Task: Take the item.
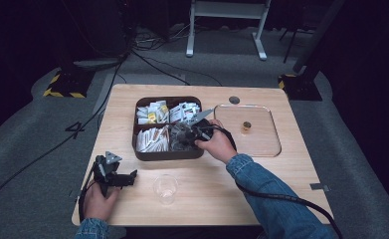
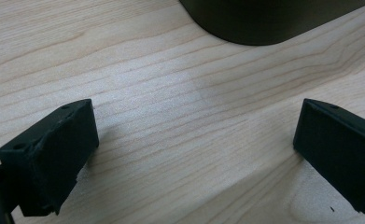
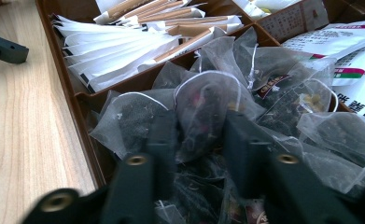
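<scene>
Right hand-held gripper sits in the near right part of the brown box, and its two black jaws squeeze a see-through tea bag that has dark bits inside. More tea bags like it lie all around in that part. The near left part holds long white and brown packets. The far parts hold other packets with print on them.

Left hand-held gripper rests low on the near left of the bench. Its jaws stand wide apart with nothing between them, only bare wood.

A clear plastic cup stands on the bench near the front edge, between the two arms. A clear square tray lies to the right of the box, with a small brown thing in it.

The bench is light wood with fine lines. Grey carpet covers the floor around it, black cables run across it, and white legs of a stand show far back in the dark room.
</scene>
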{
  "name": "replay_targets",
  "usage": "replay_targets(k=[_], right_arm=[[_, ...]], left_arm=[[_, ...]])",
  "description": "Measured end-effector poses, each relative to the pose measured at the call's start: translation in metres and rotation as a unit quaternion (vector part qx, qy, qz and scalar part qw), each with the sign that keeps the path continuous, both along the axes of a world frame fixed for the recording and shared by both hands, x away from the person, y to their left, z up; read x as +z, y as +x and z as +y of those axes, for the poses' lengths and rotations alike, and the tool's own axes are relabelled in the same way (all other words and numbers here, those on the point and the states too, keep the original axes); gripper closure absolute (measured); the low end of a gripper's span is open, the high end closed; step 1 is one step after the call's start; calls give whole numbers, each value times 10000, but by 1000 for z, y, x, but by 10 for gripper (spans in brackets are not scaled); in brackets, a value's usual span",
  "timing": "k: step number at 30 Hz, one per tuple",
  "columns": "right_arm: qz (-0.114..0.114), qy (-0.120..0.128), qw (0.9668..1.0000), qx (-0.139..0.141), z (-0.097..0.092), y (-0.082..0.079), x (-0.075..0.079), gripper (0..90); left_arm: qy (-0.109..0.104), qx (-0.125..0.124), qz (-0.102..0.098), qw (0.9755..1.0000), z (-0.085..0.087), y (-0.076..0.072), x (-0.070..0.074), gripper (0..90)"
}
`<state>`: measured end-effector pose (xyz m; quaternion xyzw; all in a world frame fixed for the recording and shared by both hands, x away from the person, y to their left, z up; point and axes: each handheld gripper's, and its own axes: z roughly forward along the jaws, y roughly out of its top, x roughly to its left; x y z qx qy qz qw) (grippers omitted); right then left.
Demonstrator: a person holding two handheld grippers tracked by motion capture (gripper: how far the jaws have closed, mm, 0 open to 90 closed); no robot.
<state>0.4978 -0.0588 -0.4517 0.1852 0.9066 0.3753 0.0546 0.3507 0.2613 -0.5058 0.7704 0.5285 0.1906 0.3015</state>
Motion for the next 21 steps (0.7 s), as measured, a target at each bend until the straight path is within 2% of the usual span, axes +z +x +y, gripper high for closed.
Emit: replay_targets(k=[1,2,3,10,14,15,16,17,19,20,21], right_arm=[[-3,5,10000,-16,0,0,0,727],[30,116,9999,-68,-1,0,0,782],[47,165,9998,-70,-1,0,1,788],[60,394,9991,-138,-7,1,4,799],[46,593,9981,-161,-14,1,12,799],[46,735,9972,-144,-18,0,17,799],[46,735,9972,-144,-18,0,17,799],[56,878,9960,-119,-22,-1,22,799],[69,1028,9946,-76,-25,-3,28,799],[69,1028,9946,-76,-25,-3,28,799],[72,1156,9933,-39,-29,-5,34,799]], left_arm=[[0,0,-1,10000,0,0,0,4],[1,0,0,10000,0,0,0,4],[-1,1,-1,10000,0,0,0,4],[1,-1,0,10000,0,0,0,4],[1,1,-1,10000,0,0,0,4],[1,0,-1,10000,0,0,0,4],[1,0,-1,10000,0,0,0,4],[-1,0,-1,10000,0,0,0,4],[1,0,0,10000,0,0,0,4],[1,0,0,10000,0,0,0,4],[2,-1,0,10000,0,0,0,4]])
